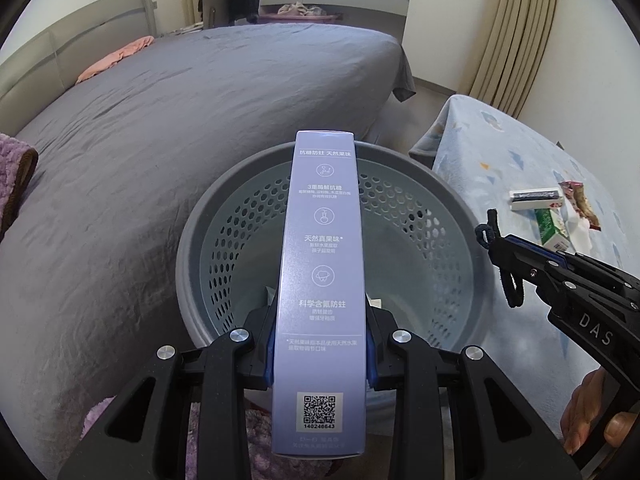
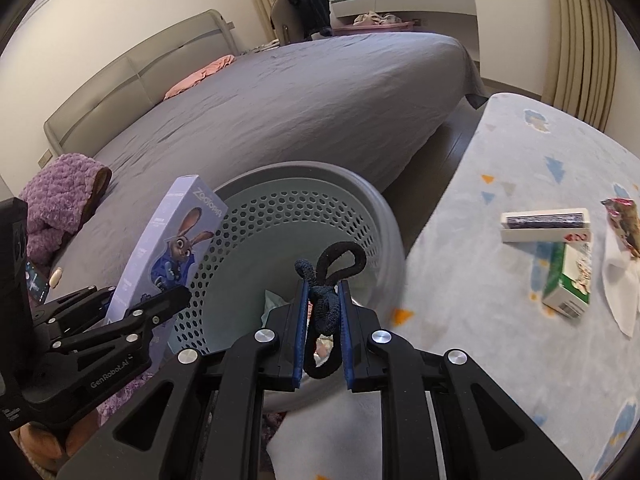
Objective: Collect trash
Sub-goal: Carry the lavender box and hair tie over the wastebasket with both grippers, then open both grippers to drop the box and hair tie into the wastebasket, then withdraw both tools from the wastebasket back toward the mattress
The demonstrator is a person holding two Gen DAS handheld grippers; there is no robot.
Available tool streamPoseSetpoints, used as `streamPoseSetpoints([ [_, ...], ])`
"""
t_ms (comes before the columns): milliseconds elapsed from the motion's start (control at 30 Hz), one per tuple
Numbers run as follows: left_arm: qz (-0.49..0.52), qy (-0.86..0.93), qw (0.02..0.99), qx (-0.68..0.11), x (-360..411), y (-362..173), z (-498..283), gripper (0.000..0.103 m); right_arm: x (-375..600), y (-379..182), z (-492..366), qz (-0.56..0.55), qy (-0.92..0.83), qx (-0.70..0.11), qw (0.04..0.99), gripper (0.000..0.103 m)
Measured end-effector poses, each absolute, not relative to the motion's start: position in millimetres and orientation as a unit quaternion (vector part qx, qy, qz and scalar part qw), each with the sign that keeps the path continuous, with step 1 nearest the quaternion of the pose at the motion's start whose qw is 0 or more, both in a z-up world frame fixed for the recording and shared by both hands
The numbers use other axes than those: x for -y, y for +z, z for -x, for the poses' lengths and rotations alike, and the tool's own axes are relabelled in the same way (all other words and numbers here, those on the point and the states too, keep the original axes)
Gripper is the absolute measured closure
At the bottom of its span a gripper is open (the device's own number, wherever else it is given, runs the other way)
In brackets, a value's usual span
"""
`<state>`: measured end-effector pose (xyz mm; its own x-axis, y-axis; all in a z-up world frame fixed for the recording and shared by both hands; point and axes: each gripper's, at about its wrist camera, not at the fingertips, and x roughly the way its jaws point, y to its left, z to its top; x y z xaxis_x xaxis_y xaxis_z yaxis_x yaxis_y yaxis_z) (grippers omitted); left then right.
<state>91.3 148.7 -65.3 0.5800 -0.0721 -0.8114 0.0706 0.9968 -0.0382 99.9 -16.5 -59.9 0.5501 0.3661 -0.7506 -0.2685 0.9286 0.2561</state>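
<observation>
trash in your grip consists of two items. your left gripper (image 1: 320,356) is clamped on a long lilac carton (image 1: 322,280), its blue pads pressing both long sides; the carton points forward over the grey perforated basket (image 1: 224,248). in the right wrist view the same carton (image 2: 168,256) shows a cartoon rabbit on its face and sits at the basket's left rim. your right gripper (image 2: 322,320) is clenched on a dark knotted hair tie (image 2: 326,300); one loop stands up above the pads, another hangs below them, over the basket (image 2: 360,208) opening. a few scraps lie at the basket bottom, too small to identify. just right of the basket, a table under a pale blue patterned cloth (image 2: 500,300) carries more litter: a white and dark box (image 2: 546,224), a green and white carton (image 2: 568,284), a white tissue (image 2: 618,300) and a pink wrapper (image 2: 624,220), grouped close together. behind the basket stands a bed with a grey sheet (image 1: 180,120). a purple fleece blanket (image 2: 60,204) lies at its near left corner.
</observation>
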Motion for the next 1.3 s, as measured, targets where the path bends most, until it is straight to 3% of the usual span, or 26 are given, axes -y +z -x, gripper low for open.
streamPoseSetpoints([
  [633,-0.012,-0.027,0.889,-0.458,-157.1,-77.5,-119.9,0.071,-8.6,-74.3,-128.2,-0.054,0.202,-0.446,0.87,0.086],
  [700,-0.012,-0.026,0.889,-0.458,-156.9,-76.9,-119.7,0.066,-7.4,-74.3,-127.8,-0.056,0.201,-0.445,0.871,0.071],
  [767,-0.014,-0.023,0.889,-0.457,-157.3,-76.2,-118.9,0.049,-6.2,-73.3,-126.6,-0.058,0.199,-0.44,0.874,0.062],
  [800,-0.013,-0.02,0.89,-0.455,-157.9,-75.5,-118.2,0.045,-5.6,-72.6,-125.8,-0.059,0.199,-0.438,0.875,0.06],
  [1300,-0.007,-0.004,0.894,-0.448,-165.1,-69.8,-109.5,0.039,-4.9,-67.4,-120.8,-0.061,0.194,-0.435,0.877,0.057],
])
